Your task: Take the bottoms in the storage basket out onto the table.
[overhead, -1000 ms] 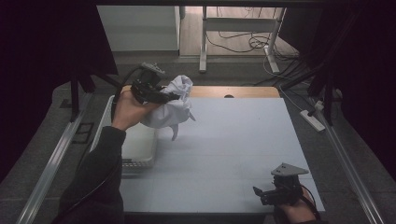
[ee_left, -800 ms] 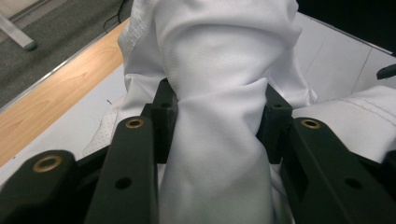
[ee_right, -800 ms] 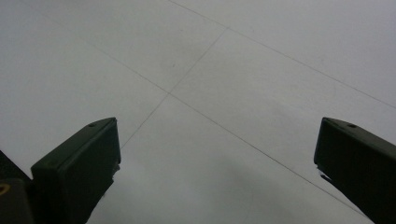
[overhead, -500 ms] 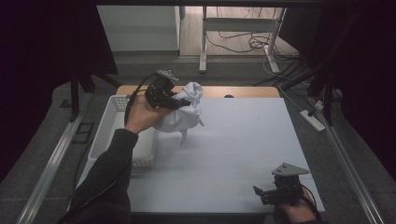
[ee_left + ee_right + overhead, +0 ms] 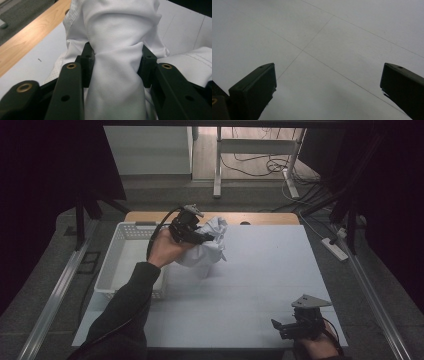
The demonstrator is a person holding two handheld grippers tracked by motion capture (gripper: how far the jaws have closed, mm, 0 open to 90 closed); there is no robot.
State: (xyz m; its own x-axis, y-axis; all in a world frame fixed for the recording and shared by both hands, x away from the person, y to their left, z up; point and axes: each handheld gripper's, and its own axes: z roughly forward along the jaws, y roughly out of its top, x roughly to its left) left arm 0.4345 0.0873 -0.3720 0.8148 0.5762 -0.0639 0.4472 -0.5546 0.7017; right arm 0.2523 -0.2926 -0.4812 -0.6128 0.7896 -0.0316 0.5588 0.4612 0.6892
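The left gripper (image 5: 115, 65) view shows jaws pinching the bunched white cloth (image 5: 117, 37), while the high view shows the right gripper (image 5: 285, 327) wide open near right.

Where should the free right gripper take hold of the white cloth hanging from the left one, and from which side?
Probably the loose lower hem of the white cloth, which hangs below the left gripper just above the white table cover. Come in from the cloth's right, table-centre side: the white basket and the person's left hand block the other side. The right gripper is already open.
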